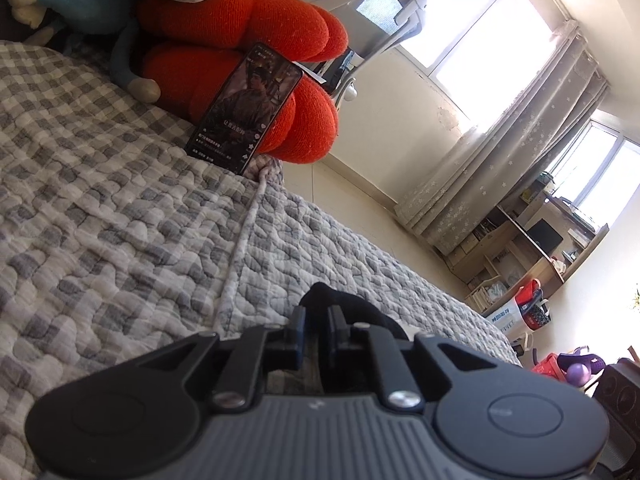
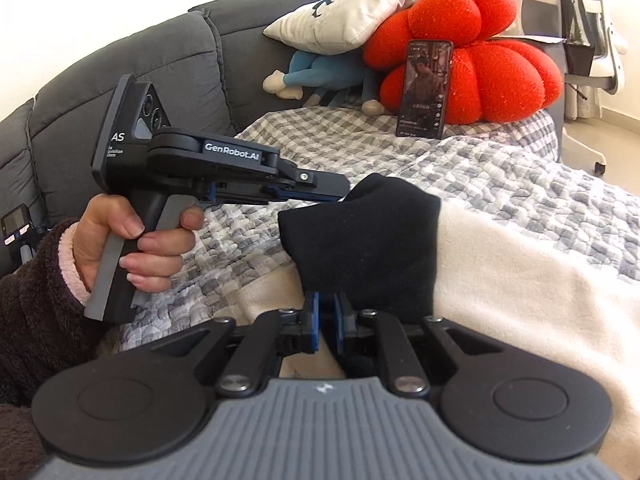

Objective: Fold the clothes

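A: Any writing you can read?

B: "GenRobot.AI" in white on the side of the left gripper (image 2: 340, 196), and "AS" on its camera block. The phone (image 2: 426, 90) shows small captions, too small to read. The white pillow (image 2: 352, 12) has a dark print, cut off.

A: Where's the garment?

B: A black cloth (image 2: 360, 248) hangs between the two tools, over a cream blanket (image 2: 520, 280) on the checked quilt (image 2: 520, 172). The left gripper's narrow jaws pinch its far left corner. The right gripper (image 2: 325, 320) has its jaws narrow too, at the near lower edge; the cloth seems nipped there, though the edge hides the pads.

A: What's around?

B: The phone leans on a red cushion (image 2: 480, 80) at the far end, a blue plush (image 2: 320, 76) to its left under the pillow. A grey sofa (image 2: 120, 92) lies behind the hand (image 2: 132, 248) on the left handle. From the left wrist: an office chair (image 1: 384, 12), curtains (image 1: 520, 152) and a desk (image 1: 528, 248) far right.
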`<state>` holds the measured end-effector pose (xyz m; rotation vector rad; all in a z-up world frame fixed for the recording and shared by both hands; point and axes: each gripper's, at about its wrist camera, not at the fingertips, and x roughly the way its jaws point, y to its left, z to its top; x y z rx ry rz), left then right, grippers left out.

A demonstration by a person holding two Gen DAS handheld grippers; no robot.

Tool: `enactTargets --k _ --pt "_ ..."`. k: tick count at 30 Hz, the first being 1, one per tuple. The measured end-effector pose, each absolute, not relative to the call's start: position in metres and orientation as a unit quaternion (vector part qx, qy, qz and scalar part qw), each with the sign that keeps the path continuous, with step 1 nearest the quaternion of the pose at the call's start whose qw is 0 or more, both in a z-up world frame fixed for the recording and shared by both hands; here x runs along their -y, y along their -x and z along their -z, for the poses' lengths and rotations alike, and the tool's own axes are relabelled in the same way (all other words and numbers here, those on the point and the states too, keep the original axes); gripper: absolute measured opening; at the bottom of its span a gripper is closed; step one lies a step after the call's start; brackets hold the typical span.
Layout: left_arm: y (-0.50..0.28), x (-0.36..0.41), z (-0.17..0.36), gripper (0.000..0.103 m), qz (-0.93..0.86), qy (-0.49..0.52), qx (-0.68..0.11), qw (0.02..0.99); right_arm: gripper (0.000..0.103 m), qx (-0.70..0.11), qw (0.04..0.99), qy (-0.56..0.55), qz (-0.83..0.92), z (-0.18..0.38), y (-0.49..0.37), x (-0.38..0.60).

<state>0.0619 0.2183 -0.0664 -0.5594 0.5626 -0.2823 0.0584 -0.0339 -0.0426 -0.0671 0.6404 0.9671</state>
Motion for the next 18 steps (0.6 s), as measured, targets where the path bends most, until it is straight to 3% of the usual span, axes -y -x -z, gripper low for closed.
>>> enactTargets --k 2,6,10,18 --pt "-0.058 -0.214 0.058 0.020 0.137 0.257 -0.260 0.920 0.017 -0.292 0.849 0.032 -0.440 0.039 -0.057 0.045" --pt "-0.052 -0.194 0.044 0.036 0.159 0.217 -0.239 0.933 0.040 -0.268 0.884 0.034 -0.382 0.033 -0.052 0.072" --pt "-0.050 -0.170 0.037 0.043 0.186 0.172 -0.228 0.940 0.040 -0.257 0.911 0.030 -0.321 0.032 -0.048 0.104" --pt "-0.058 -0.134 0.048 0.043 0.207 0.104 -0.239 0.943 0.040 -0.264 0.941 0.022 -0.211 0.042 -0.038 0.164"
